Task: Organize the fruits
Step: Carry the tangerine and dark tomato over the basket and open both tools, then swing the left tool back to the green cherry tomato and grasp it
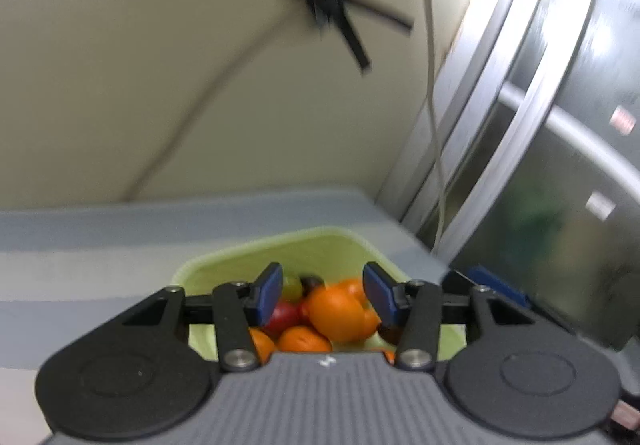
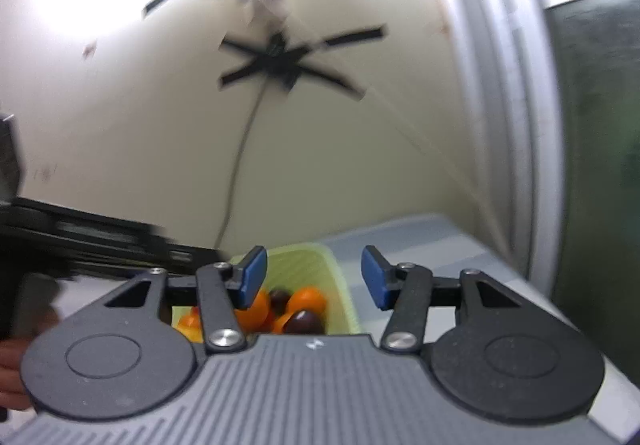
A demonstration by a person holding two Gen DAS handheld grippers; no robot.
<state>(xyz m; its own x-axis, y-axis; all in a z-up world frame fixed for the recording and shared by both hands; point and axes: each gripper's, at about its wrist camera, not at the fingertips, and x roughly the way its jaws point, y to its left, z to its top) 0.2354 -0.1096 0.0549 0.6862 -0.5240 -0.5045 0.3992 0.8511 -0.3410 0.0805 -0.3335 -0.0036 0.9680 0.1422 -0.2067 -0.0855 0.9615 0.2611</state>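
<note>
- Above the near edge of a pale green basket (image 1: 256, 253), the left gripper (image 1: 322, 291) has its blue pads (image 1: 269, 293) spread apart, with nothing pinched between them; the fruit seen in the gap lies lower down, inside the basket.
- Inside that basket sit oranges (image 1: 340, 315), a red fruit (image 1: 285, 319), a green one (image 1: 292, 285) and dark plums (image 1: 311, 282), all heaped together.
- Over the basket's right wall (image 2: 340, 285), the right gripper (image 2: 314, 277) also stands spread and empty, its left pad above the fruit and its right pad above the blue-grey table (image 2: 440, 245).
- Readable writing is lacking: a small white mark on each gripper body is too blurred to make out.
- Both grippers point forward and slightly down toward the far cream wall (image 1: 120, 85), where a black tape cross (image 1: 326, 5) holds a cable.
- At the left edge of the right wrist view, the black body of the other gripper (image 2: 80, 241) and part of a hand (image 2: 12, 373) show.
</note>
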